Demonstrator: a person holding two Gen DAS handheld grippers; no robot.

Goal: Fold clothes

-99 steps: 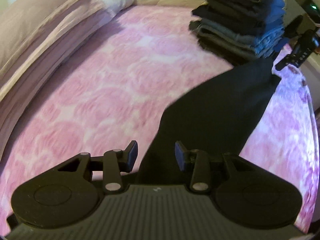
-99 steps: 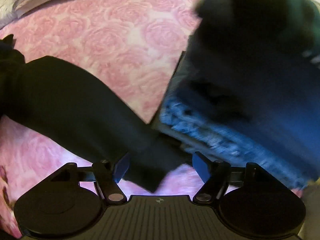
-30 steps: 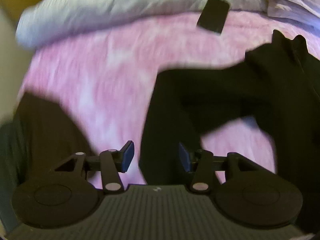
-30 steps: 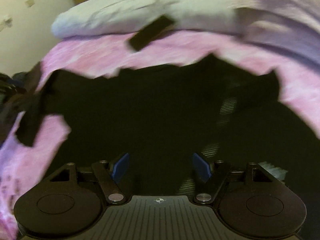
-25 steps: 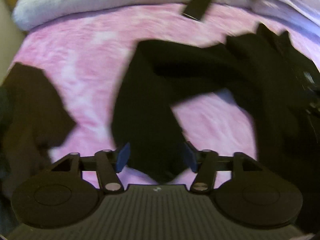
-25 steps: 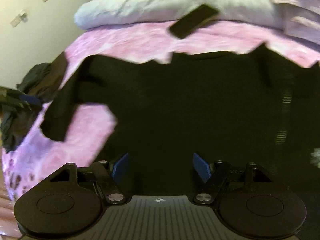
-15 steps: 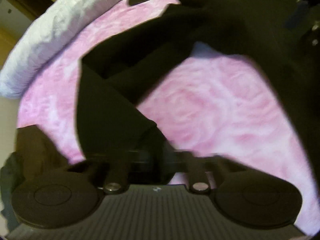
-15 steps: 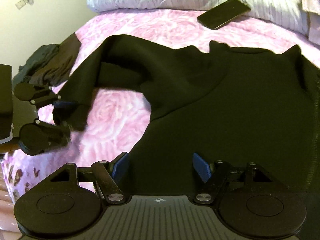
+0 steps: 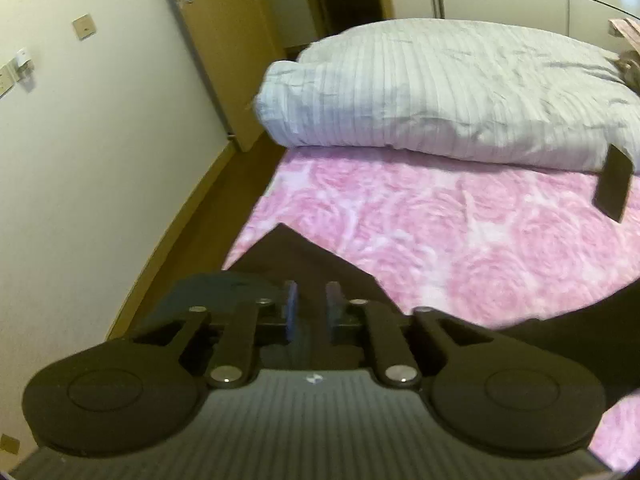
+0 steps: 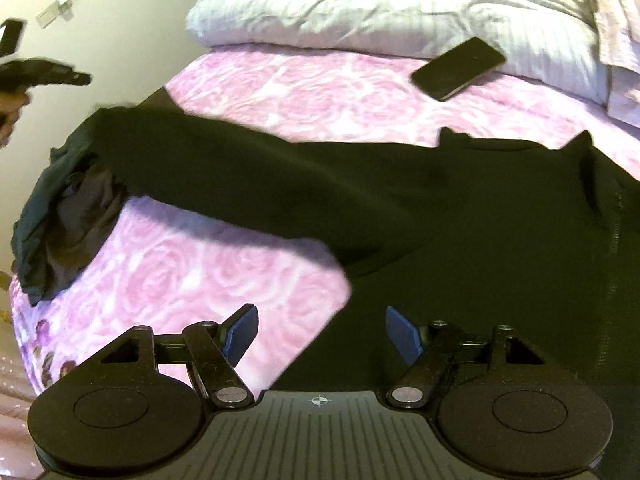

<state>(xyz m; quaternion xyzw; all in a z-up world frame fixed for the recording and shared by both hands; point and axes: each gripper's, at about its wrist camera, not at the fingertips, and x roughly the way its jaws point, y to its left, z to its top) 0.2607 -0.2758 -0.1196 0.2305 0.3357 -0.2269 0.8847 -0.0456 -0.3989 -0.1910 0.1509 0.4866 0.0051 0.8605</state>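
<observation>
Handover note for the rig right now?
Left tongs: nearly shut, pinching a sleeve end of the black top, held up over the bed's edge.
Right tongs: open, empty, above the top's body.
Top lies spread on the pink bedspread, sleeve stretched left; no fold made yet. Phone rests by the striped duvet; other dark clothes are heaped at the left edge.
Left: fold sleeves in, then the body.

The black shirt (image 10: 460, 216) runs off the right picture edge, and the phone (image 9: 613, 182) is cut off there too.
</observation>
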